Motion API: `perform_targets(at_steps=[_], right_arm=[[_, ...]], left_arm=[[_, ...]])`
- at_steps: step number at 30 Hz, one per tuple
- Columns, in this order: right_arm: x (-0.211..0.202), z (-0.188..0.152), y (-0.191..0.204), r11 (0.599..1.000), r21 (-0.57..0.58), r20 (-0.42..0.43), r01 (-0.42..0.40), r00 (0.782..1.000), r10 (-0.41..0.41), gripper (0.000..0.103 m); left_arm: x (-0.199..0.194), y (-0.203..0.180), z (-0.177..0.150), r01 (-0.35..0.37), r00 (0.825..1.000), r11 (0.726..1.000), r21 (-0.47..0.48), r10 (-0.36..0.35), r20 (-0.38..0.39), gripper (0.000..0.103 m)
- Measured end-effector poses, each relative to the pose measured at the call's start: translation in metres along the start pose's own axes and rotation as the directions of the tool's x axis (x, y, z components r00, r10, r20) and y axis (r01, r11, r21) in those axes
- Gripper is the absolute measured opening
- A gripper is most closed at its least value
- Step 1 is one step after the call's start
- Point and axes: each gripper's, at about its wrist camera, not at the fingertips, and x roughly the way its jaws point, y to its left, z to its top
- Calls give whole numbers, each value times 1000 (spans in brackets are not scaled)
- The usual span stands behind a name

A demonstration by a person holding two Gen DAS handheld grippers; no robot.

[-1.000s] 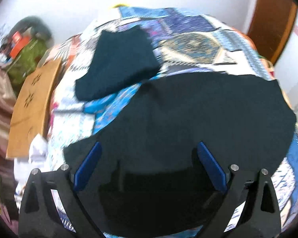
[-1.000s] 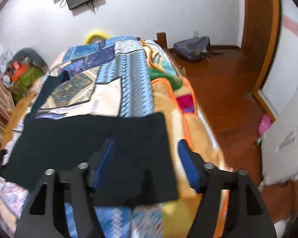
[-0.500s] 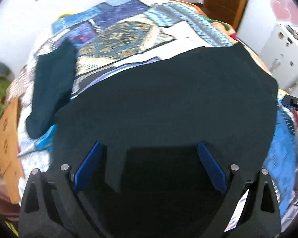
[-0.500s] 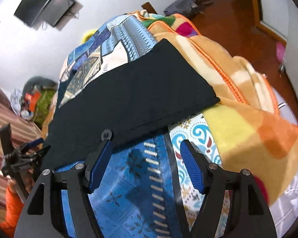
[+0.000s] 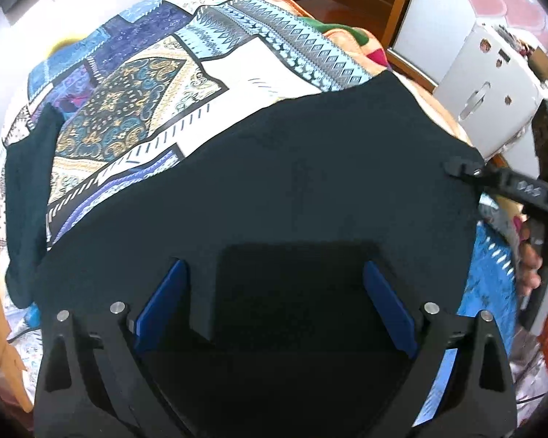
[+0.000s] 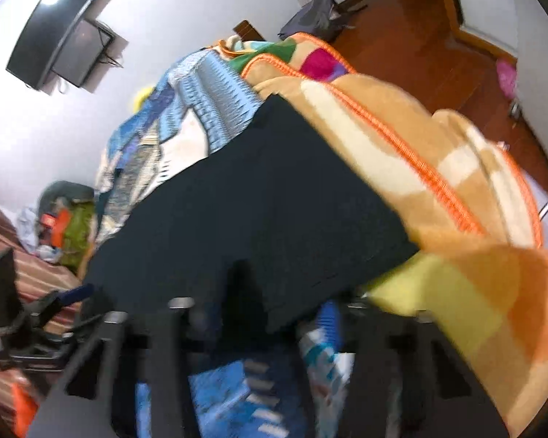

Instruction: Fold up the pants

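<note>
Left gripper [image 5: 274, 303] spread wide over pants [image 5: 274, 189], nothing gripped, right gripper [image 6: 263, 317] spread at pants' near edge, blurred, pants flat on quilt [image 5: 157, 84], second dark garment [image 5: 25, 197] at 9 o'clock.

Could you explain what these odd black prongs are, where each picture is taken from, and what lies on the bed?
There is no robot: a person holds a two-finger gripper in each hand, each with a fisheye camera looking along its fingers. The left camera shows the left gripper, open, over dark pants spread on a patterned bedspread; the right gripper's tip touches the pants' far edge. The right camera, blurred, shows the right gripper at the pants' near edge; whether it grips is unclear. An orange blanket lies alongside, and another dark garment at the left.
</note>
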Motion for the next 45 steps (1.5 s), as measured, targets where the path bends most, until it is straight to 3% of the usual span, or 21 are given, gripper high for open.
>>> perform_targets(at_steps=[1, 4, 9, 16, 20, 24, 28, 35, 38, 45], right_arm=[[-1, 3, -3, 1000, 17, 3, -11, 1000, 11, 8], [-8, 11, -6, 997, 46, 12, -65, 998, 65, 7], [-35, 24, 23, 996, -52, 88, -76, 993, 81, 6], [-73, 38, 90, 970, -222, 190, -101, 971, 144, 6], [-76, 41, 136, 940, -316, 200, -128, 960, 198, 6], [-71, 39, 178, 905, -393, 181, -160, 952, 247, 6], [-55, 27, 218, 857, -476, 122, -197, 950, 286, 6], [-4, -18, 270, 757, -594, -65, -271, 955, 290, 6], [22, -49, 283, 703, -637, -184, -316, 948, 260, 6], [60, -109, 281, 609, -704, -357, -365, 923, 141, 6]], left_arm=[[-1, -1, 3, 9, 1000, 1000, -11, -9, 7, 98], [-10, -1, 6, 15, 999, 999, -31, -13, 51, 98], [-44, 9, 8, 3, 987, 997, -77, 9, 159, 98], [-100, 41, -7, 23, 958, 986, -163, 25, 284, 98], [-128, 62, -28, 39, 939, 975, -219, 39, 343, 98], [-152, 82, -52, -1, 919, 964, -266, 106, 380, 98], [-171, 106, -79, -31, 899, 947, -321, 167, 406, 98], [-186, 149, -125, -38, 886, 898, -439, 233, 401, 98], [-184, 168, -143, -24, 893, 868, -495, 242, 380, 98], [-163, 192, -172, -21, 918, 816, -577, 245, 312, 98]])
